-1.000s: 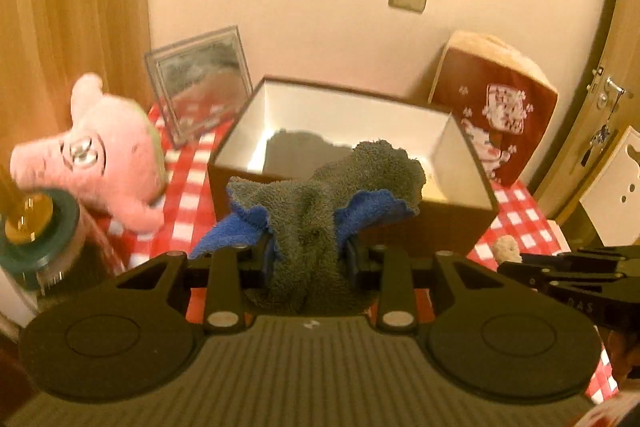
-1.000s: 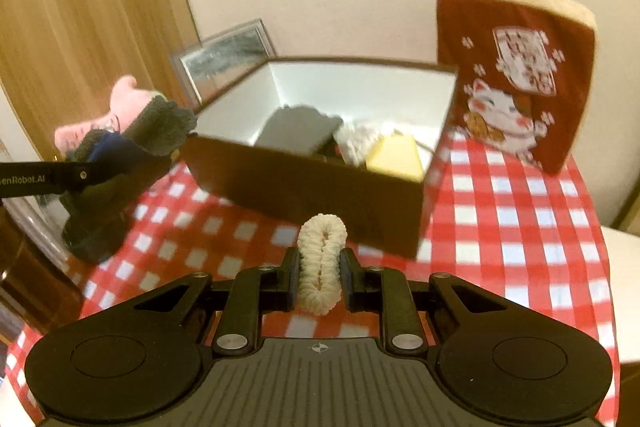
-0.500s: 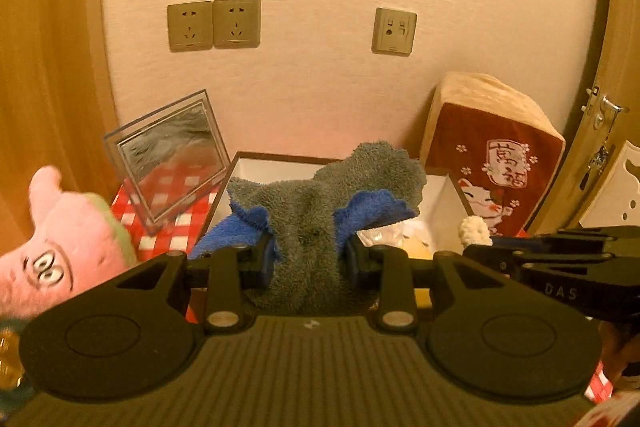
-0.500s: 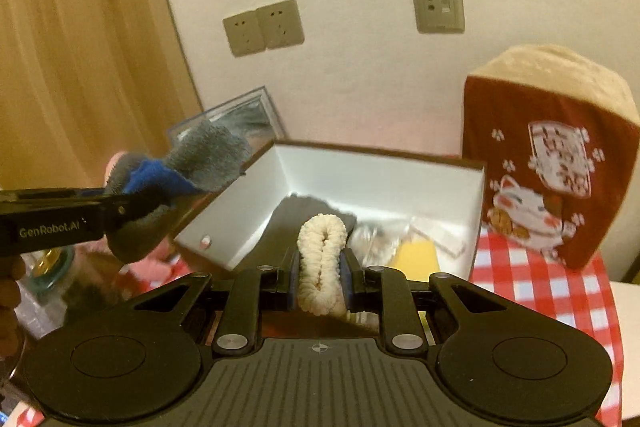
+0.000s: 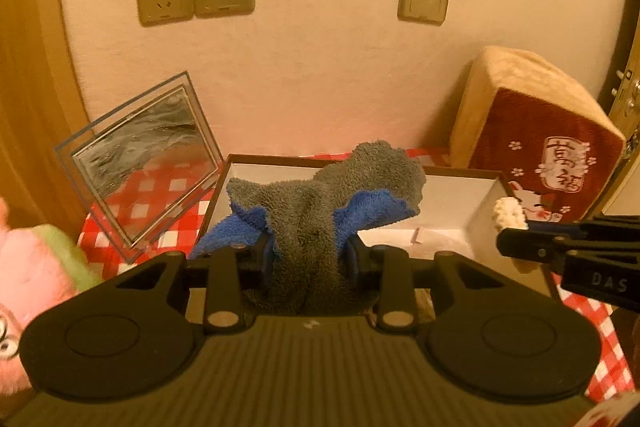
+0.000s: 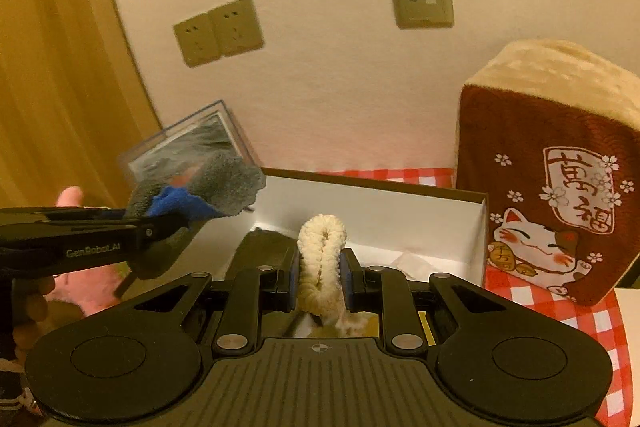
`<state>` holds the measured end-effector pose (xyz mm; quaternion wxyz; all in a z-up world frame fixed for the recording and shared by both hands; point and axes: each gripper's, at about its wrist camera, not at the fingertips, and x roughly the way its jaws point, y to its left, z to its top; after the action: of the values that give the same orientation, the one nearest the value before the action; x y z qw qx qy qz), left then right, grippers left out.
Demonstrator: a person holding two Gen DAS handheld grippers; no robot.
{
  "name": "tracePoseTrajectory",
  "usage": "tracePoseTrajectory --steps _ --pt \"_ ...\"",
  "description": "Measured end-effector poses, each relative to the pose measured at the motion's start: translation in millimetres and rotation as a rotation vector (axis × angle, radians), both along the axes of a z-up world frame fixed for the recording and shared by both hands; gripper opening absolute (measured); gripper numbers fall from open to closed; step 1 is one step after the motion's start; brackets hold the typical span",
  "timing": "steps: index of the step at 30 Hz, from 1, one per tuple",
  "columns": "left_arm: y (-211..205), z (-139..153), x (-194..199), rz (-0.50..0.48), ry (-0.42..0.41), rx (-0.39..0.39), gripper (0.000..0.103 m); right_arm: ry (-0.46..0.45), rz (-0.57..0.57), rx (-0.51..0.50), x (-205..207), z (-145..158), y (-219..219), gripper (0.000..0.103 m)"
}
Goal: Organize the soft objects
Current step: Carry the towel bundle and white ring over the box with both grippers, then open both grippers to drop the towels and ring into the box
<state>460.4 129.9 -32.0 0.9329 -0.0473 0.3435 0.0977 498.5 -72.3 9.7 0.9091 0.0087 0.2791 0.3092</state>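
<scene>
Towel [image 5: 308,227] pinched in left claw [image 5: 308,259], fluffy loop [image 6: 322,259] in right claw [image 6: 320,281]: lower both well inside box [image 6: 476,227] before letting go.

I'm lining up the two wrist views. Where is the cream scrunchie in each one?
Left wrist: the scrunchie is at the right edge, pinched in the tip of the right hand-held gripper, over the right end of the box.
Right wrist: scrunchie is at centre, upright in the right hand-held gripper.
Shared landmark: the lucky-cat cushion at right in both.
</scene>
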Motion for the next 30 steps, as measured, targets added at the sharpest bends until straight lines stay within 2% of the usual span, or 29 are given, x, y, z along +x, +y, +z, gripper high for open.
tracePoseTrajectory --steps 2,4,9,16,20,28,30 --pt "4 -6 11 -0.002 0.003 0.001 0.035 0.005 -0.017 -0.009 9 -3 1 0.022" --pt "7 -13 22 -0.021 0.013 0.008 0.045 0.011 -0.033 -0.017 17 -7 0 0.022" --pt "8 -32 38 -0.033 0.056 0.036 0.051 0.027 -0.074 -0.036 35 -15 -9 0.022" --pt "10 -37 43 -0.04 0.08 0.014 0.055 0.046 -0.117 -0.053 51 -22 -24 0.022" --pt "8 -37 44 -0.046 0.093 0.033 0.055 0.051 -0.121 -0.071 57 -26 -25 0.022" --pt "7 -35 43 -0.036 0.104 0.049 0.056 0.061 -0.109 -0.045 72 -29 -18 0.022" --pt "7 -35 42 -0.036 0.105 0.055 0.057 0.059 -0.097 -0.028 74 -26 -15 0.03"
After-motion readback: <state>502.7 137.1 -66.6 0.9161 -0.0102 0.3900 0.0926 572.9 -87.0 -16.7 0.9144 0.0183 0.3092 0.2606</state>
